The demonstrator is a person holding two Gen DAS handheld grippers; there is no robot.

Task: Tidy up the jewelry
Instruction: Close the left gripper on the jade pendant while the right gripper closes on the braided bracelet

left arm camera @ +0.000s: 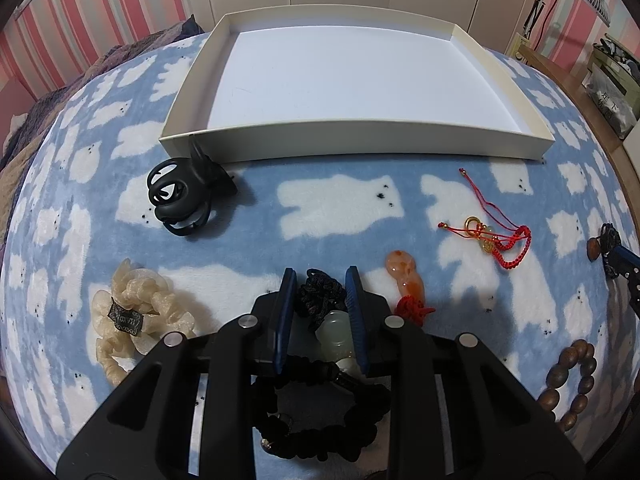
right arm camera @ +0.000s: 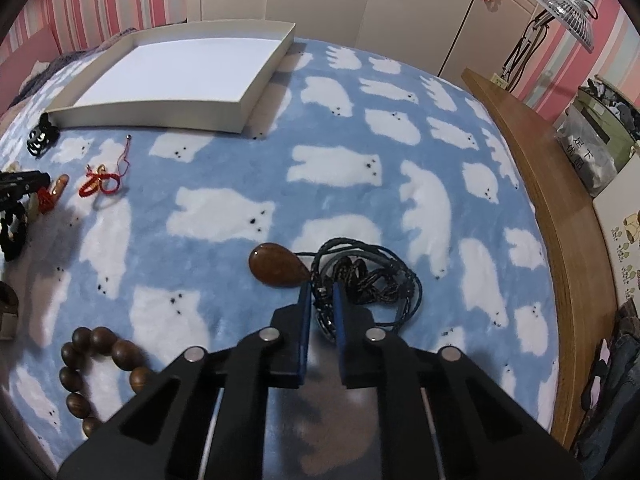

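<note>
A white shallow box point(left arm camera: 352, 142) stands at the back of the blue bear-print blanket; it also shows in the right wrist view point(right arm camera: 152, 112). My left gripper point(left arm camera: 321, 276) is shut on a black cord necklace with a pale jade pendant point(left arm camera: 336, 330). My right gripper point(right arm camera: 320, 286) is shut on the dark braided cord point(right arm camera: 372, 280) of a necklace with a brown teardrop pendant point(right arm camera: 278, 265). On the blanket lie a black hair claw point(left arm camera: 182, 196), a cream scrunchie point(left arm camera: 132, 316), an orange pendant point(left arm camera: 404, 276), a red string bracelet point(left arm camera: 496, 236) and a wooden bead bracelet point(right arm camera: 100, 368).
A wooden bed edge point(right arm camera: 560, 200) runs along the right. A desk fan point(right arm camera: 568, 12) and bags stand beyond it. White wardrobe doors point(right arm camera: 360, 0) are behind the box.
</note>
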